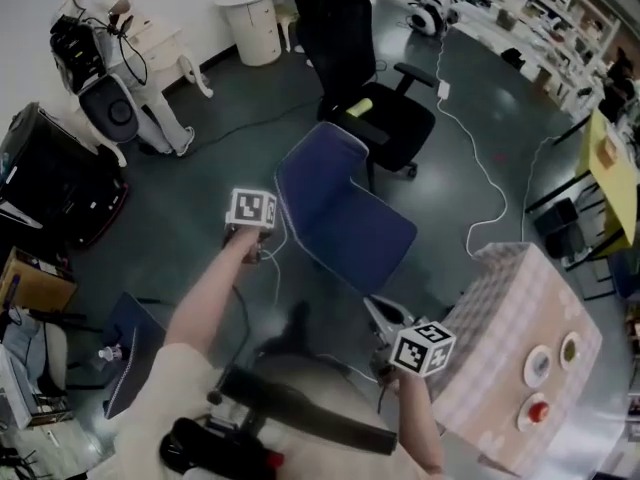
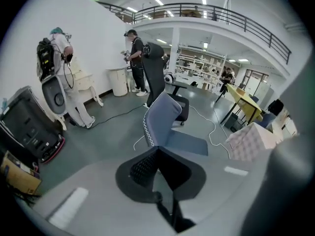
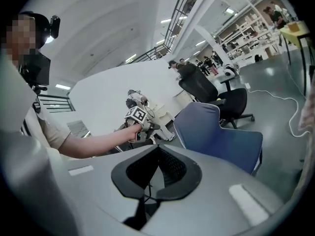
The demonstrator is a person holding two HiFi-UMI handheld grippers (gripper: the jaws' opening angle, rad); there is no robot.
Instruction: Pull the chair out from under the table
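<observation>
The blue chair [image 1: 340, 218] is seen standing on the floor [image 1: 200, 168], clear of the checked table [image 1: 505, 308] at the right. The left gripper [image 2: 157, 149] is held near the chair's back, its fingers [image 2: 142, 166] closed together on nothing. The right gripper [image 3: 157, 147] is held by the table's near corner, likewise closed and empty.

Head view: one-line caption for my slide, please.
Blue chair stands clear of the checkered table, with the left gripper and right gripper shut, empty and off it.
</observation>
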